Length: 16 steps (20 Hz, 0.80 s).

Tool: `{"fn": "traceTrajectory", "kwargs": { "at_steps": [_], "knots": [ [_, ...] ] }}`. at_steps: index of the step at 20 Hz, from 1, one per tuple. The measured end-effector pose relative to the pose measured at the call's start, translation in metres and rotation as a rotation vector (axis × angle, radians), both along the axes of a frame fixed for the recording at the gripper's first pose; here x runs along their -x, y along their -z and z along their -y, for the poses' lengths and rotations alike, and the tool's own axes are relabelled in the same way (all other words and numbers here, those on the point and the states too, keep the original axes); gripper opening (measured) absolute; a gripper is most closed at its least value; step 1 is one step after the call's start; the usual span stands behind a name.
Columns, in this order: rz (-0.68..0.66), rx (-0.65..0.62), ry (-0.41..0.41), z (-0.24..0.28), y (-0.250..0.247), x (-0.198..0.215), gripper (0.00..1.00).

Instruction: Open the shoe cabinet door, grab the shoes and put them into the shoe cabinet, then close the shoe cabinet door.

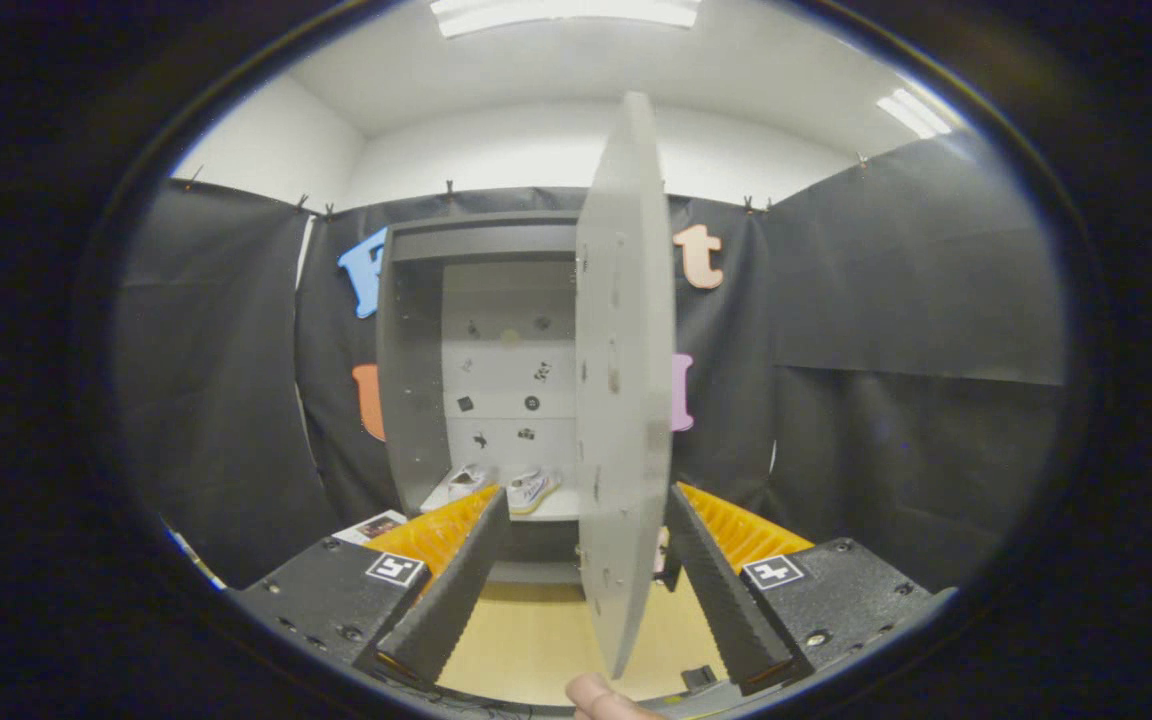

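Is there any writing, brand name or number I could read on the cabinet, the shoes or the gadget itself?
None is legible.
Shoes on the cabinet shelf: any brand too small to read.
Small dark marks on the cabinet's back panel: fittings, not text.
Square tags on the gripper: patterns, not words. Its fingers stand open either side of the door.

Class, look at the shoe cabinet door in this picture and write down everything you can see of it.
The shoe cabinet door is a tall, flat, pale grey panel that looks like painted board, dotted with small holes and marks. It stands upright and wide open, seen almost edge-on, swung out towards the camera from the right side of the cabinet. Its lower part sits between the fingers of the open gripper, nearer the right finger; actual contact cannot be told. A fingertip shows just below its bottom edge.
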<state>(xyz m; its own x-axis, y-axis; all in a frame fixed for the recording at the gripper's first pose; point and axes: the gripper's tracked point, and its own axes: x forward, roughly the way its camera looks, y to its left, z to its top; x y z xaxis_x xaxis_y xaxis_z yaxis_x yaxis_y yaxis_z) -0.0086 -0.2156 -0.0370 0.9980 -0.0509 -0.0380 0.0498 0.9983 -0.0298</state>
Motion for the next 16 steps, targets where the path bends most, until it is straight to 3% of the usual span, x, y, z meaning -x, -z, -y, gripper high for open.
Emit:
{"fn": "traceTrajectory", "kwargs": {
  "at_steps": [7,11,16],
  "knots": [
    [0.027,0.033,0.067,0.107,-0.014,0.000,1.00],
    [0.010,-0.007,0.069,0.161,-0.016,-0.022,1.00],
    [-0.035,-0.064,0.031,0.193,-0.008,-0.069,0.99]
  ]
}}
